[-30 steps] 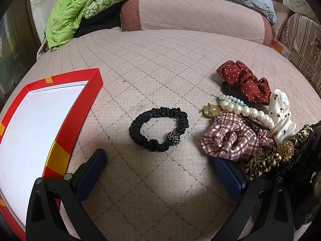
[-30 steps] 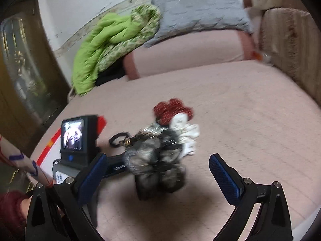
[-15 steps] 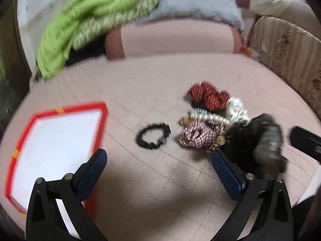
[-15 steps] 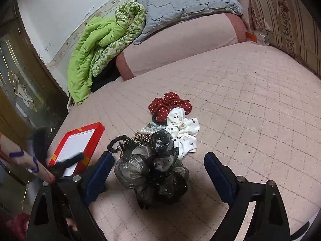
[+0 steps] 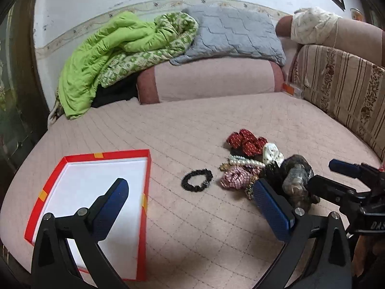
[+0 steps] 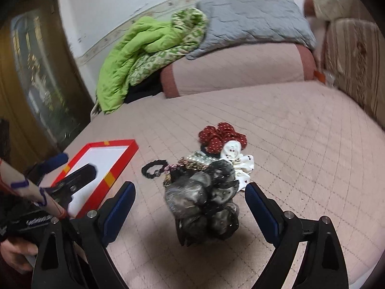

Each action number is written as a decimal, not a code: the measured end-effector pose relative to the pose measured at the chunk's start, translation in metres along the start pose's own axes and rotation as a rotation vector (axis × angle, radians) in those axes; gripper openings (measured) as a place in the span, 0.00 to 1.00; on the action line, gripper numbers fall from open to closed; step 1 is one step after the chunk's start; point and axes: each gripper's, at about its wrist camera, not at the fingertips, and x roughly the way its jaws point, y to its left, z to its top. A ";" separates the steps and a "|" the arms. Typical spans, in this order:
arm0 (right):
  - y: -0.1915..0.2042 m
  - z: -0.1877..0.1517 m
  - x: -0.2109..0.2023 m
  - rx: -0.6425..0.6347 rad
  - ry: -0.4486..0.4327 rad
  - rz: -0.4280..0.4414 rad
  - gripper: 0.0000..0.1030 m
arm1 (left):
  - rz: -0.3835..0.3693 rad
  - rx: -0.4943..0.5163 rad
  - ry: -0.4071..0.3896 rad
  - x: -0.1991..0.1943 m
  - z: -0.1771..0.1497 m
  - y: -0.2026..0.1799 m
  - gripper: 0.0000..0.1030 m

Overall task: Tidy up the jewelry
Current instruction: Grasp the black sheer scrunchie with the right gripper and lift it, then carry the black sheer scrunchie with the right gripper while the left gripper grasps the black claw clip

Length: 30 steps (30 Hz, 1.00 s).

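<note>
A pile of hair ties and jewelry lies on the pink quilted bed: a red dotted scrunchie (image 5: 246, 141), a white dotted scrunchie (image 5: 272, 154), a pearl strand (image 5: 245, 161), a plaid scrunchie (image 5: 234, 180) and a big black-grey mesh bow (image 6: 204, 197). A black scrunchie (image 5: 197, 180) lies apart, left of the pile. A red-rimmed box lid (image 5: 145, 185) with a white inside lies at left. My left gripper (image 5: 190, 207) is open and empty, above the lid's right edge. My right gripper (image 6: 190, 209) is open and empty, just short of the mesh bow.
A pink bolster (image 5: 211, 82), a grey pillow (image 5: 235, 36) and a green quilt (image 5: 115, 55) lie at the head of the bed. A striped cushion (image 5: 341, 91) lines the right side. A dark wooden door (image 6: 31, 77) stands at left.
My left gripper has pulled back and up from the black scrunchie, so the whole lid and pile show. My right gripper has closed in slightly on the mesh bow.
</note>
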 end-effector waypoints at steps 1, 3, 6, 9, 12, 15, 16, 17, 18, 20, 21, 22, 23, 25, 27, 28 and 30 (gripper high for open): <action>0.002 -0.001 -0.002 -0.013 -0.007 -0.012 0.92 | 0.002 -0.003 0.001 0.000 -0.001 -0.001 1.00; 0.001 -0.004 -0.005 -0.019 -0.009 -0.015 0.92 | 0.000 -0.003 0.008 0.001 -0.002 -0.003 1.00; -0.002 -0.005 -0.004 -0.010 -0.005 -0.020 0.92 | -0.005 -0.006 0.025 0.003 -0.003 -0.004 1.00; -0.004 -0.004 -0.005 -0.003 -0.008 -0.017 0.92 | -0.001 -0.006 0.037 0.004 -0.005 -0.005 1.00; -0.004 -0.004 -0.004 -0.004 -0.006 -0.016 0.92 | 0.004 -0.009 0.039 0.005 -0.004 -0.005 1.00; -0.004 -0.005 -0.004 -0.003 -0.005 -0.020 0.92 | 0.004 -0.009 0.044 0.006 -0.004 -0.006 1.00; -0.004 -0.005 -0.004 0.000 -0.003 -0.020 0.92 | 0.004 -0.007 0.048 0.007 -0.004 -0.006 1.00; -0.005 -0.005 -0.004 0.003 -0.002 -0.020 0.92 | 0.003 -0.006 0.050 0.007 -0.004 -0.006 1.00; -0.006 -0.005 -0.004 0.007 0.000 -0.021 0.92 | 0.003 -0.006 0.053 0.008 -0.004 -0.006 1.00; -0.008 -0.005 -0.003 0.017 0.003 -0.019 0.92 | 0.010 -0.008 0.055 0.009 -0.004 -0.006 1.00; -0.009 -0.005 -0.002 0.021 0.005 -0.019 0.92 | 0.009 -0.009 0.057 0.010 -0.004 -0.006 1.00; -0.010 -0.005 -0.002 0.025 0.006 -0.020 0.92 | 0.010 -0.010 0.059 0.011 -0.005 -0.005 1.00; -0.010 -0.005 -0.002 0.026 0.007 -0.019 0.92 | 0.014 -0.013 0.059 0.011 -0.005 -0.005 1.00; -0.011 -0.005 -0.001 0.025 0.011 -0.016 0.92 | 0.017 -0.016 0.061 0.011 -0.006 -0.003 1.00; -0.009 -0.006 0.000 0.022 0.019 -0.016 0.92 | 0.020 -0.022 0.067 0.013 -0.007 -0.002 1.00; -0.009 -0.006 0.002 0.021 0.024 -0.014 0.92 | 0.022 -0.026 0.071 0.014 -0.008 -0.001 1.00; -0.007 -0.006 0.006 0.017 0.036 -0.011 0.92 | 0.020 -0.030 0.080 0.016 -0.009 0.001 1.00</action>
